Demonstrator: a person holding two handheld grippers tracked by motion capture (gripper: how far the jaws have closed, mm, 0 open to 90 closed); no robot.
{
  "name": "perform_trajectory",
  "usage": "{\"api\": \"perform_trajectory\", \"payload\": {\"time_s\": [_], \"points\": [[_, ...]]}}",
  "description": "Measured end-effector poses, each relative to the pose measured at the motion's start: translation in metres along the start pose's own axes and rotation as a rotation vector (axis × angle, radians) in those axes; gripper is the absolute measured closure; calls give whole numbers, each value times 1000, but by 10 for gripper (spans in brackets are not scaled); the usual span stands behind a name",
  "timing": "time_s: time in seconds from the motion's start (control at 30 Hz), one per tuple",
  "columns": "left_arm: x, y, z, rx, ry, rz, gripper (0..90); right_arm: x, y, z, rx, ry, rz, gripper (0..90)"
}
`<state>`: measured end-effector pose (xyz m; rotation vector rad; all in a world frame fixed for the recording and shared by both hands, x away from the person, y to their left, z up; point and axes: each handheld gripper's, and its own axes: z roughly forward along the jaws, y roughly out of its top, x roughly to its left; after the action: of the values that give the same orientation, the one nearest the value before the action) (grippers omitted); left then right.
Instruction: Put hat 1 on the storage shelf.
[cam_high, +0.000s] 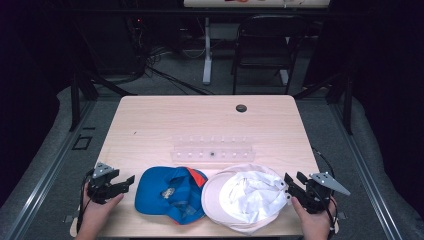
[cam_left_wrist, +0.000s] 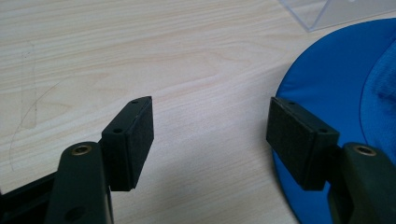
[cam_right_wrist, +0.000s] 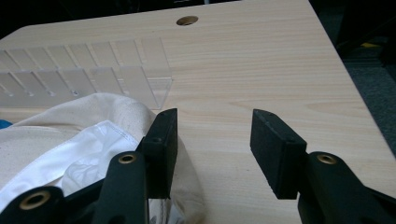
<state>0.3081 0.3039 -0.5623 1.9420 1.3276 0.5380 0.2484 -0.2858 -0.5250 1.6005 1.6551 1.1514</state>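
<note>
While both spread empty, left gripper (cam_high: 131, 179) beside blue cap (cam_high: 170, 194), right gripper (cam_high: 288, 182) beside cream cap (cam_high: 245, 198)

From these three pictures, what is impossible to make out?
- Emblem on the blue cap: too small in the high view; the left gripper view's right edge cuts most of the cap off.
- Cream cap: it lies inside up, so its outer side is hidden; the right gripper blocks part of it.
- Dark speck in the clear rack: too small to identify.
</note>
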Motion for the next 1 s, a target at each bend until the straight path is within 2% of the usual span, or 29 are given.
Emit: {"api": "perform_trajectory", "payload": {"time_s": [0.1, 0.13, 0.23, 0.37, 0.47, 0.53, 0.63, 0.73, 0.77, 0.8, 0.87, 0.97, 1.0], "points": [[-2, 1, 0, 6, -7, 6, 322, 1, 2, -4, 1, -1, -6, 504], [-3, 1, 0, 3, -6, 9, 318, 1, 3, -5, -1, 15, 0, 491], [-3, 2, -1, 11, -7, 22, 299, 4, 5, -9, 10, 22, -7, 481], [-3, 2, -1, 14, -2, 15, 258, 9, 7, -9, 32, 52, -13, 464], [-3, 3, -1, 6, 7, 5, 255, 14, 9, -7, 75, 59, -36, 453], [-3, 4, -2, 9, 7, 3, 256, 20, 12, -7, 92, 46, -51, 453], [-3, 5, -1, 8, -1, -7, 258, 22, 15, -6, 114, 66, -41, 452], [-3, 9, 0, 18, -20, -7, 273, 28, 24, -7, 179, 70, -77, 464], [-3, 9, 0, 18, -20, -7, 275, 28, 24, -7, 179, 70, -77, 464], [-5, 10, 1, 16, -20, -7, 277, 31, 29, -8, 205, 84, -85, 470], [-5, 11, 2, 7, -24, -9, 280, 32, 34, -9, 225, 74, -103, 473], [-6, 13, 3, 7, -29, -5, 281, 32, 39, -10, 245, 81, -88, 473], [-5, 14, 4, 6, -28, -6, 281, 30, 43, -9, 273, 87, -72, 473]]}}
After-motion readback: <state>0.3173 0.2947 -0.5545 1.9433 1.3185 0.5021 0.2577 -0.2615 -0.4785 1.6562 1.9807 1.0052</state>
